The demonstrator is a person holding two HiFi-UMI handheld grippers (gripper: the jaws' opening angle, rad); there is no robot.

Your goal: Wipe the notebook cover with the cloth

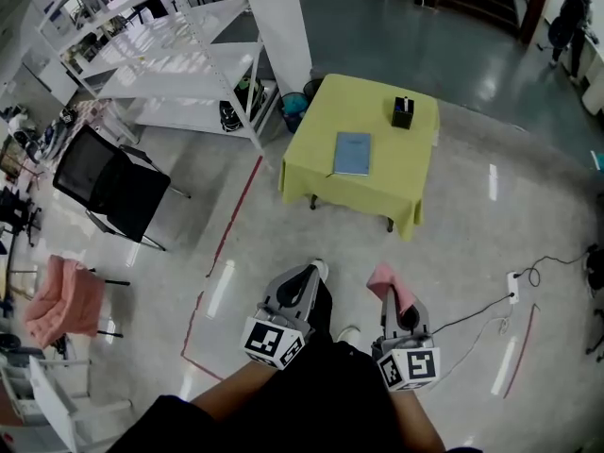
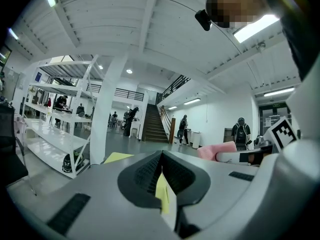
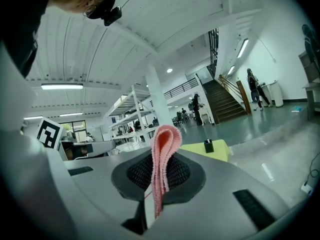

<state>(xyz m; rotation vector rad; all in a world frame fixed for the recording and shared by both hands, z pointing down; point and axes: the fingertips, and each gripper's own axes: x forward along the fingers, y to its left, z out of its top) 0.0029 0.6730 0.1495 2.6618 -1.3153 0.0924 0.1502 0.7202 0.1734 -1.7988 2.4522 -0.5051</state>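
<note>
A blue notebook (image 1: 353, 153) lies flat on a small table with a yellow-green cloth (image 1: 321, 171), well ahead of me across the floor. My right gripper (image 1: 393, 295) is shut on a folded pink cloth (image 1: 389, 281), which sticks up between its jaws as a pink cloth loop (image 3: 162, 160) in the right gripper view. My left gripper (image 1: 310, 277) is shut with nothing in it; its jaws (image 2: 161, 176) meet. Both grippers are held low near my body, far from the table. The table's yellow corner (image 2: 118, 157) shows past the left gripper.
A black holder (image 1: 403, 112) stands at the table's far right. White shelving (image 1: 170, 55) and a white column (image 1: 278, 22) stand left of the table. A black office chair (image 1: 118, 189) is at the left. Red tape lines (image 1: 233, 217) and a cable (image 1: 491, 305) run on the floor.
</note>
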